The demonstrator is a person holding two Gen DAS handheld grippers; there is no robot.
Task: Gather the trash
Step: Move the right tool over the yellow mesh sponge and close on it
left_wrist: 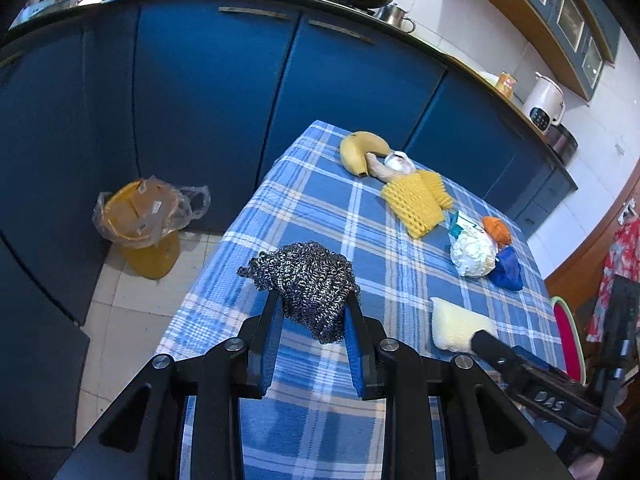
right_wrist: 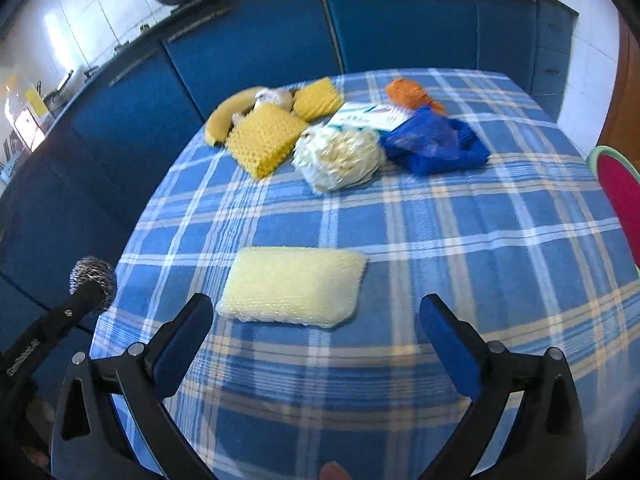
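Left gripper (left_wrist: pixel 314 308) clamped on steel scrubber (left_wrist: pixel 304 276) — bin (left_wrist: pixel 138 216) at ten o'clock. Right gripper (right_wrist: pixel 316 320) spread wide — to be lowered squarely astride pale sponge (right_wrist: pixel 292 290) at twelve.

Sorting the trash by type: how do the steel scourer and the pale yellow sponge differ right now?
The steel scourer is a grey, crinkly metal tangle; the pale yellow sponge is a soft, flat rectangle. The scourer is clamped in the left gripper above the tablecloth; the sponge lies on it, ahead of the open right gripper. Both are scrubbing pads.

Blue kitchen cabinets (left_wrist: pixel 208 92) — white tiled wall (left_wrist: pixel 472 20), pale floor tiles (left_wrist: pixel 132 300), checked tablecloth (left_wrist: pixel 320 216).
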